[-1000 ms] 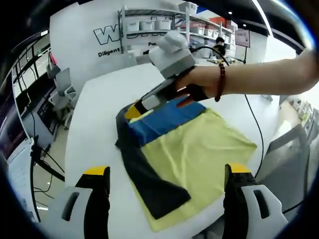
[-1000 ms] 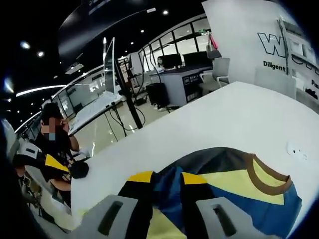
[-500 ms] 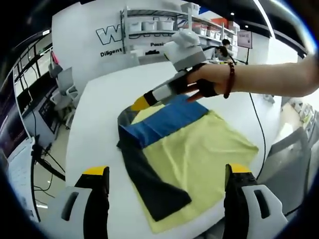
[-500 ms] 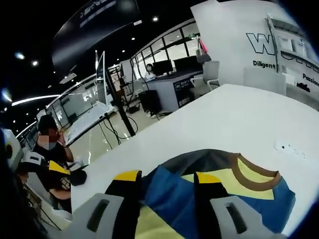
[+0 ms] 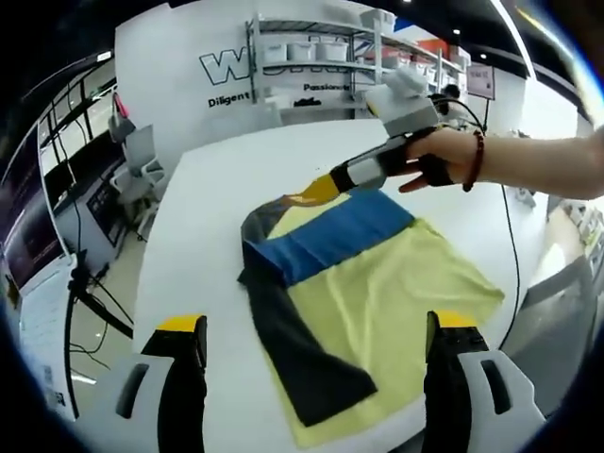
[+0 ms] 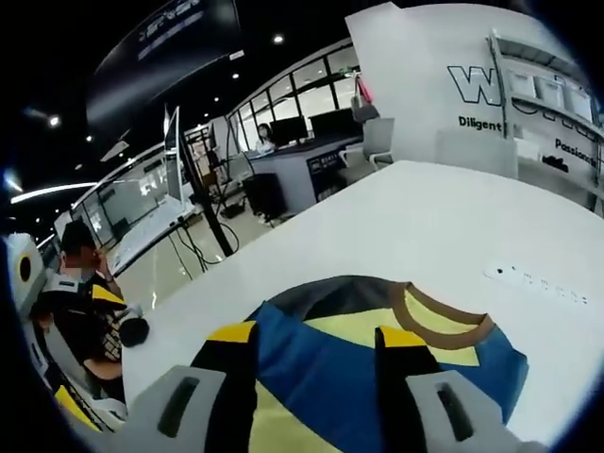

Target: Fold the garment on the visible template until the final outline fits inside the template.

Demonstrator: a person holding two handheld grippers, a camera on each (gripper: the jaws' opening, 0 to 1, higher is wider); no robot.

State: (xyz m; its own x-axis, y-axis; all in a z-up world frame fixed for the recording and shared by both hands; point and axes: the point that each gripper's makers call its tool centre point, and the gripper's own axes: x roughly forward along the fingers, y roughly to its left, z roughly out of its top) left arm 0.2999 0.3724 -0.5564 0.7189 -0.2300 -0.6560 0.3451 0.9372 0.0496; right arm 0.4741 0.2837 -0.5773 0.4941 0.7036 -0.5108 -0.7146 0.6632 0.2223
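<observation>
On a white table (image 5: 208, 198), a half-folded yellow, blue and dark garment (image 5: 359, 283) lies between two wide-open grippers, left gripper (image 5: 316, 377) and right gripper (image 5: 316, 193) near its collar, likely awaiting the next fold.

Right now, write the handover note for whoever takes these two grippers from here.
Left gripper: open, holding nothing, hovering over the near edge of the garment.
Right gripper: open, jaws astride the blue panel near the brown collar, gripping nothing.
Garment lies partly folded on the white table: blue panel folded over the yellow body, dark sleeve trailing towards the near edge.
No template outline is discernible here.
Left: fold the sleeve in, then check the outline.
</observation>
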